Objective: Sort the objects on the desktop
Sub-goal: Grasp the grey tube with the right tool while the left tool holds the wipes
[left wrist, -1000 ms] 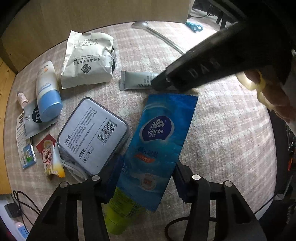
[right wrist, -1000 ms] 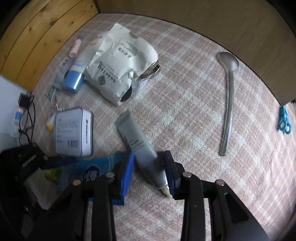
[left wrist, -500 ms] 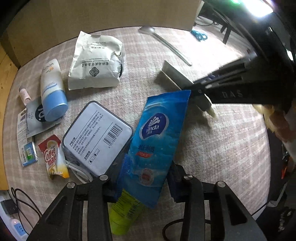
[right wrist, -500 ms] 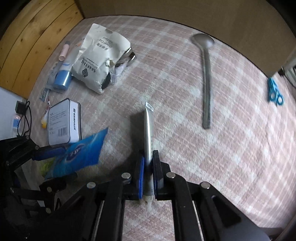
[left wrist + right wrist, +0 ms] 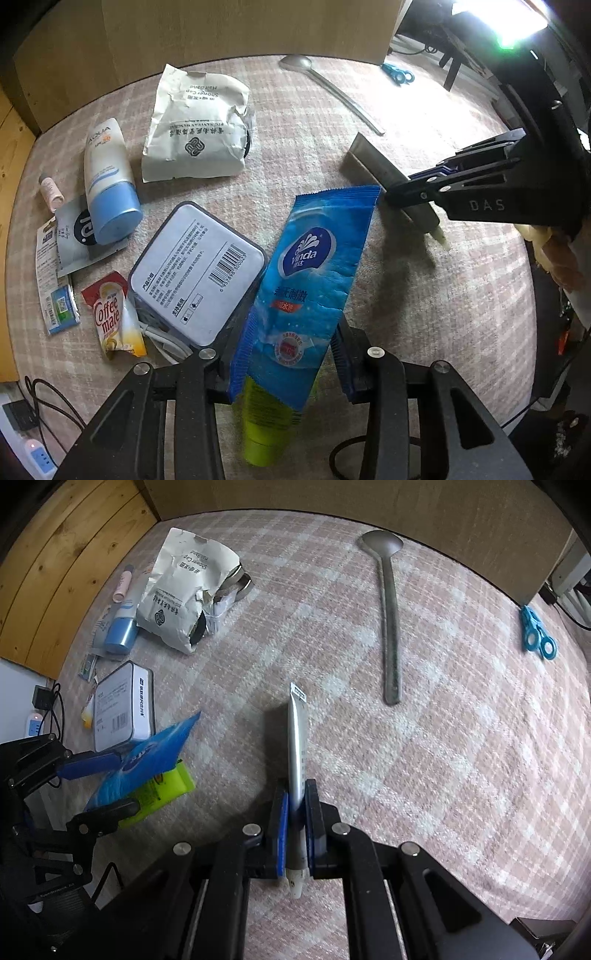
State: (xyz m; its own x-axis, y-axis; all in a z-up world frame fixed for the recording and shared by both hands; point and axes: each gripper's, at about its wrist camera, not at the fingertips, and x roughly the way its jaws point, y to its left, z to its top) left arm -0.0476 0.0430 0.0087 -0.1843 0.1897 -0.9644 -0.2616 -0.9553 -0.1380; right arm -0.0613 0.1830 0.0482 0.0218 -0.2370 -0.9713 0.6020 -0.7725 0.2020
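The right tongs (image 5: pixel 295 834) pinch a grey tube (image 5: pixel 297 746) clear of the bench (image 5: pixel 461 757). The left tongs (image 5: pixel 284 362) grip a blue tissue pack (image 5: pixel 314 280).

A pink plaid cloth (image 5: pixel 424 746) covers the surface. Wooden planks (image 5: pixel 62 565) line one side; bright light (image 5: pixel 495 18) glares beyond

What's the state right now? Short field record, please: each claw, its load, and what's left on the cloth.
left claw: shut on blue wipes pack, lifted above the cloth
under pack: green tube
right claw: shut on grey tube, cap end toward camera
cloth, far side: spoon, blue scissors
cloth, left cluster: white pouch, tin box, sunscreen tube, Coffee-mate sachet
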